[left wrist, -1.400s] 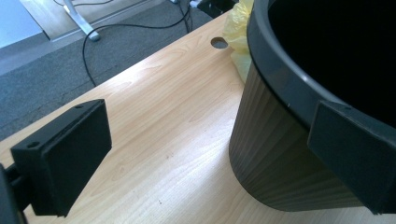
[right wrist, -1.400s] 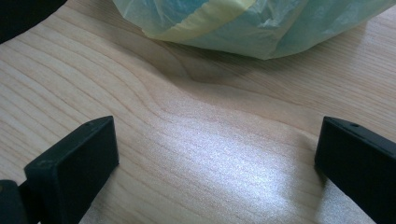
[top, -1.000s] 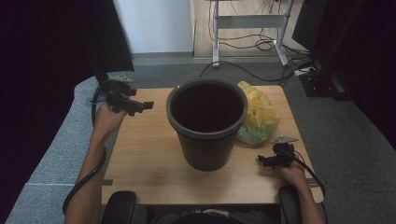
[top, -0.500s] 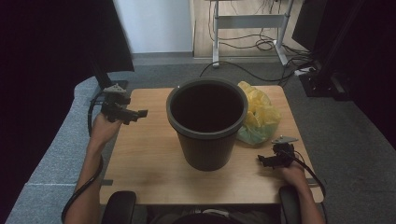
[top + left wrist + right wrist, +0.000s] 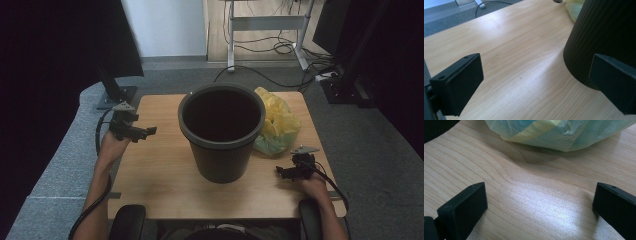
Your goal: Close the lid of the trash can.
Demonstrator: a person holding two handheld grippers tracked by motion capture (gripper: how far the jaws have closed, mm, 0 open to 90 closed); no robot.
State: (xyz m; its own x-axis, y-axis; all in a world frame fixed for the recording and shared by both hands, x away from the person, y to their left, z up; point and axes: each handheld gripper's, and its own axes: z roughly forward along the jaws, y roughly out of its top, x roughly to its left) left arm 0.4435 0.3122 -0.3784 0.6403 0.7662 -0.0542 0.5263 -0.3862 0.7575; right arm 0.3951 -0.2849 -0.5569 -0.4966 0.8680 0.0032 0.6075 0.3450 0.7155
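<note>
A tall dark ribbed bin [image 5: 221,129] stands upright in the middle of the wooden table [image 5: 150,175]; its inside looks dark. Behind it to the right lies a crumpled yellow and pale green plastic bag [image 5: 278,125]. My left gripper [image 5: 146,132] hovers over the table's left edge, open, pointing at the bin's side [image 5: 604,32] with nothing between its jaws. My right gripper [image 5: 281,172] rests low near the front right, open and empty, and faces the bag [image 5: 554,132] a short way off.
Grey carpet surrounds the table. A dark stand base [image 5: 116,96] sits on the floor at the far left. A metal desk frame [image 5: 265,22] and loose cables [image 5: 280,47] lie beyond the far edge. Bare wood lies in front of the bin.
My left gripper has moved down and toward the near side along the table's left edge, now aimed at the bin. The right gripper has stayed put.
</note>
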